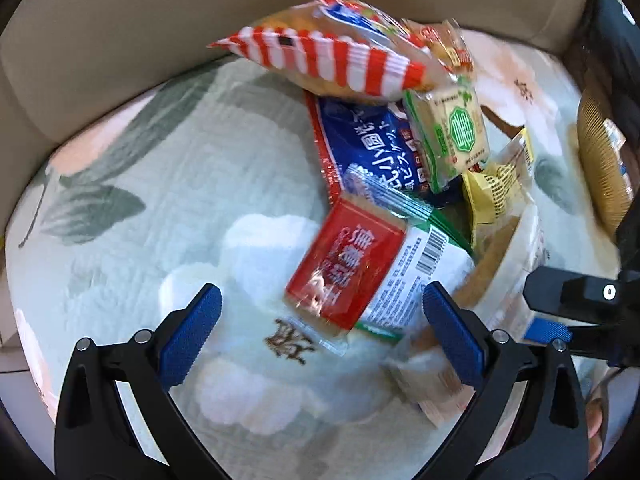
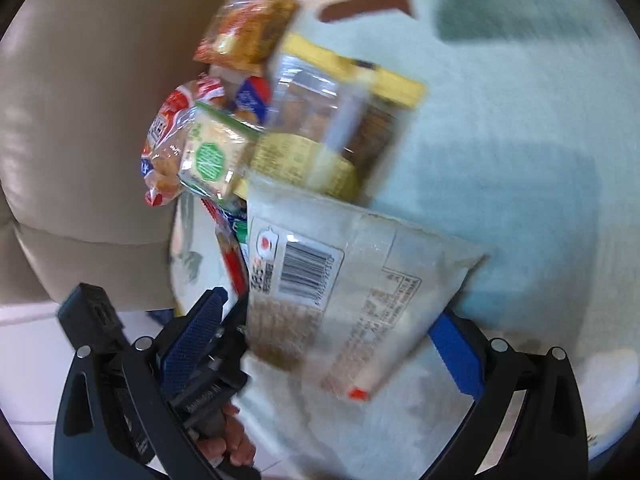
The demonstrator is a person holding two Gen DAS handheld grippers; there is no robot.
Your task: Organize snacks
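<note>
Hovering over a pale green quilted cloth with leaf and flower print (image 1: 168, 184), the left gripper (image 1: 320, 328) stands wide apart, blue ribbed pads on black arms, nothing between them. Just ahead of it: a small red-labelled clear packet of crackers (image 1: 344, 268), tilted, lying on the cloth and overlapping a white-and-green packet with a barcode (image 1: 416, 276). Behind these, a large dark blue snack bag with white lettering (image 1: 360, 148), and on top of it a red-and-white striped bag of round biscuits (image 1: 332, 56). A square pale yellow packet with a green octagonal seal (image 1: 448, 132) leans against the blue bag; a yellow wrapper (image 1: 488, 196) sits just beside it. The heap lies near the tan cushioned sofa back (image 1: 120, 20).

Right wrist view, heavily blurred. The right gripper (image 2: 332, 328) is also spread wide; a large translucent white bag with a barcode label and brownish contents (image 2: 340, 280) lies between its fingers. Whether the pads press on it I cannot tell; the left pad stands clear of the bag's edge. Beyond the bag: a clear tub with a yellow rim and label (image 2: 340, 120) and an orange packet (image 2: 248, 32) at the far end. A hand (image 2: 228, 436) grips the handle of the other tool at bottom left.
</note>
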